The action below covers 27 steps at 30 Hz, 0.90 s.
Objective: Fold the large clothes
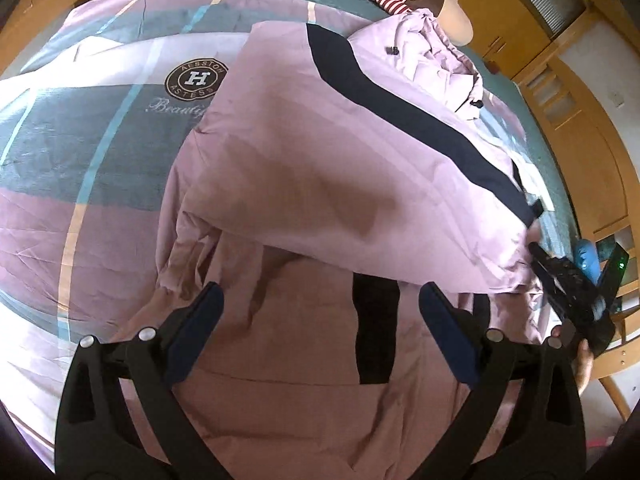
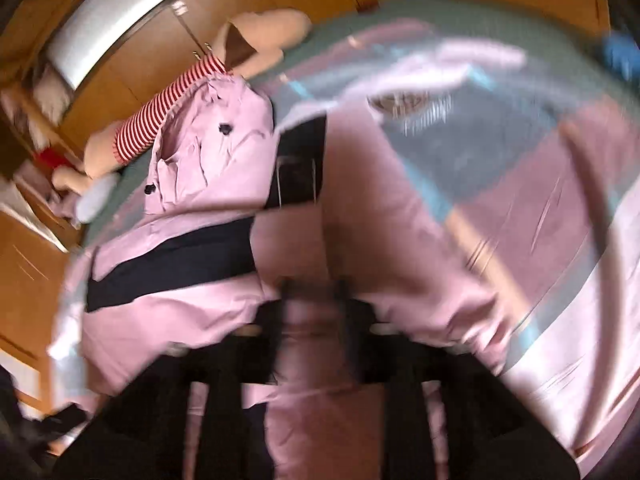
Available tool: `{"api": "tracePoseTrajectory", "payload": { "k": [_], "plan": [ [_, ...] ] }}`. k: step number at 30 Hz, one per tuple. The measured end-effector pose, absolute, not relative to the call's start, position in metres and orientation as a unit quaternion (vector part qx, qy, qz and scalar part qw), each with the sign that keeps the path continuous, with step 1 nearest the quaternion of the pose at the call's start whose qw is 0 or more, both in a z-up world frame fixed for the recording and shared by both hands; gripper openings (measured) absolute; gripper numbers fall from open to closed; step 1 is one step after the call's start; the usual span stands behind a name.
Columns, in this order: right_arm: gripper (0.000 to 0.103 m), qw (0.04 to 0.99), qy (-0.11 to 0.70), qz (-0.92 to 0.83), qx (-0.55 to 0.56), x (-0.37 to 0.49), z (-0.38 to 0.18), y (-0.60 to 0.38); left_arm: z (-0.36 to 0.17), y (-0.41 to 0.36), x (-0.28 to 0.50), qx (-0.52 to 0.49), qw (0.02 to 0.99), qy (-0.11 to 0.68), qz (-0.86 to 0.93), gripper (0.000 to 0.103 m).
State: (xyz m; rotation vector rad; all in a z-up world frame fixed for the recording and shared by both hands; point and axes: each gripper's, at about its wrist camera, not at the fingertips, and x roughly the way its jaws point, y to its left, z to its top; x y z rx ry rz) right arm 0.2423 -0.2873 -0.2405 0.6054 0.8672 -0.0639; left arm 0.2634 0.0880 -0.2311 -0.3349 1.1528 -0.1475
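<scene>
Left tool (image 1: pixel 320 312): spread wide, empty, poised over pink jacket (image 1: pixel 340 168) on bed (image 1: pixel 80 152). Right tool (image 2: pixel 312 300): clamped on jacket's edge, carrying that panel across the body, presumably making a fold. Hood (image 1: pixel 436 60) beyond jacket.

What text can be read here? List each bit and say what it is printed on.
"AESSTOH", "H", "ASTESS": round badge on the bedspread.
"Beauti...": script under the badge, the rest hidden by the pink jacket.
In the right wrist view the badge is too blurred to read.
</scene>
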Motion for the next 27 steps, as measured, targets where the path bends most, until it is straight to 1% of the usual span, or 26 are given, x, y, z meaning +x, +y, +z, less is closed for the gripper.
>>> {"api": "tracePoseTrajectory", "payload": {
  "k": [1, 3, 7, 9, 11, 12, 13, 14, 15, 16, 18, 22, 24, 25, 27],
  "plan": [
    [0.095, 0.861, 0.407, -0.024, 0.303, 0.239, -0.240, -0.295, -0.233, 0.086, 0.265, -0.153, 0.824, 0.542, -0.064, 0.099],
    [0.095, 0.860, 0.410, -0.009, 0.303, 0.233, -0.237, -0.292, -0.239, 0.083, 0.268, -0.150, 0.823, 0.545, -0.058, 0.099],
    [0.095, 0.856, 0.446, 0.038, 0.257, 0.237, -0.241, -0.265, -0.245, 0.080, 0.271, -0.152, 0.828, 0.538, -0.046, 0.099],
    [0.095, 0.862, 0.448, 0.053, 0.230, 0.240, -0.241, -0.254, -0.243, 0.078, 0.271, -0.138, 0.836, 0.530, -0.032, 0.099],
    [0.086, 0.880, 0.438, 0.035, 0.181, 0.235, -0.236, -0.239, -0.239, 0.074, 0.270, -0.106, 0.851, 0.515, -0.009, 0.099],
    [0.068, 0.884, 0.435, 0.029, 0.167, 0.233, -0.235, -0.237, -0.237, 0.072, 0.270, -0.093, 0.856, 0.509, -0.001, 0.099],
    [0.043, 0.890, 0.433, 0.015, 0.144, 0.232, -0.234, -0.232, -0.235, 0.068, 0.269, -0.074, 0.862, 0.501, 0.009, 0.099],
    [0.037, 0.893, 0.431, 0.009, 0.131, 0.231, -0.233, -0.231, -0.233, 0.065, 0.269, -0.057, 0.867, 0.495, 0.017, 0.099],
    [0.024, 0.896, 0.424, 0.010, 0.130, 0.229, -0.230, -0.232, -0.232, 0.062, 0.268, -0.040, 0.871, 0.489, 0.024, 0.099],
    [0.019, 0.899, 0.417, 0.005, 0.132, 0.227, -0.228, -0.236, -0.229, 0.058, 0.266, -0.020, 0.876, 0.481, 0.031, 0.099],
    [0.017, 0.903, 0.406, 0.001, 0.142, 0.232, -0.226, -0.239, -0.225, 0.045, 0.263, 0.041, 0.886, 0.460, 0.047, 0.099],
    [0.015, 0.913, 0.380, -0.040, 0.141, 0.227, -0.217, -0.254, -0.221, 0.024, 0.258, 0.129, 0.890, 0.432, 0.070, 0.099],
    [0.013, 0.919, 0.363, -0.067, 0.141, 0.227, -0.209, -0.263, -0.220, 0.020, 0.256, 0.145, 0.889, 0.429, 0.071, 0.099],
    [0.000, 0.921, 0.352, -0.093, 0.136, 0.226, -0.205, -0.269, -0.220, 0.020, 0.257, 0.143, 0.888, 0.432, 0.067, 0.099],
    [0.000, 0.923, 0.336, -0.150, 0.109, 0.224, -0.201, -0.280, -0.220, 0.024, 0.259, 0.133, 0.886, 0.440, 0.062, 0.099]
  ]
}}
